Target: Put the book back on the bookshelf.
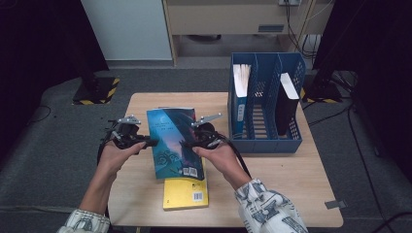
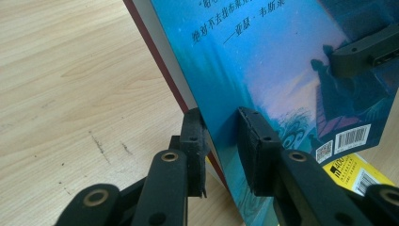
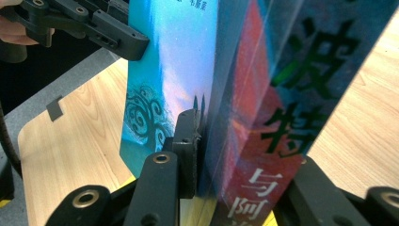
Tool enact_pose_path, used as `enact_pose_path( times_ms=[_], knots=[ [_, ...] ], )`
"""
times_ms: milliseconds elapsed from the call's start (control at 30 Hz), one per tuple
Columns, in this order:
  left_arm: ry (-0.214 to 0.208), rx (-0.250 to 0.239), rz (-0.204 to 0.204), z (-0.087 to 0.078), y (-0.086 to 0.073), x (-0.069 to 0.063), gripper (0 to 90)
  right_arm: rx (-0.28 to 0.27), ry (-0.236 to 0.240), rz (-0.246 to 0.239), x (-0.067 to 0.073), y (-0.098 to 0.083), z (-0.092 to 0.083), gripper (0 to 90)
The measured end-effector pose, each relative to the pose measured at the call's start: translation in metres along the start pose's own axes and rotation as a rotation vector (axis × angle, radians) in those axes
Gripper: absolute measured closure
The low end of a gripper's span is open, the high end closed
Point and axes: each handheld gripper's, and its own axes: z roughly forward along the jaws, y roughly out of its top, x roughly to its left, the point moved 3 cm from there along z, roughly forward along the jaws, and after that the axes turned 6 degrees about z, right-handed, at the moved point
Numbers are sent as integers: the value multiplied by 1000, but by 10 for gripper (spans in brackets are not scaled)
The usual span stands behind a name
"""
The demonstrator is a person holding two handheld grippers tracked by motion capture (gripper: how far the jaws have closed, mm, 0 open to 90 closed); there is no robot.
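A blue paperback book [image 1: 172, 141] hangs tilted above the table between both grippers. My left gripper [image 1: 148, 143] is shut on its left edge. In the left gripper view the two pads [image 2: 251, 141] press the cover [image 2: 263, 61] and the back of the book. My right gripper [image 1: 187, 144] is shut on the opposite, spine side. In the right gripper view one pad [image 3: 188, 136] lies against the cover [image 3: 174, 56], and the other jaw is hidden behind the spine with its large characters [image 3: 282, 132]. A yellow book [image 1: 184, 191] lies flat under the blue one.
A blue three-slot file rack [image 1: 265, 141] stands at the table's right back. It holds a blue-bound book [image 1: 240, 97] and a black one [image 1: 286, 102]. Bare wooden tabletop [image 1: 291, 184] lies in front of the rack and to the left [image 2: 70, 94].
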Motion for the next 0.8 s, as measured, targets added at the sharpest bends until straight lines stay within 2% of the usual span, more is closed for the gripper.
enact_pose_path(
  times_ms=[200,433,567,800],
  knots=[
    [10,-8,18,-3,7,0,728,-15,-22,-14,-2,4,-2,701],
    [22,3,16,0,16,4,731,-20,-37,-22,-6,9,0,701],
    [19,-15,14,-1,20,6,735,-39,-47,-15,-11,11,1,706],
    [40,-14,22,-5,24,7,738,-44,-80,-54,-9,18,2,709]
  ],
)
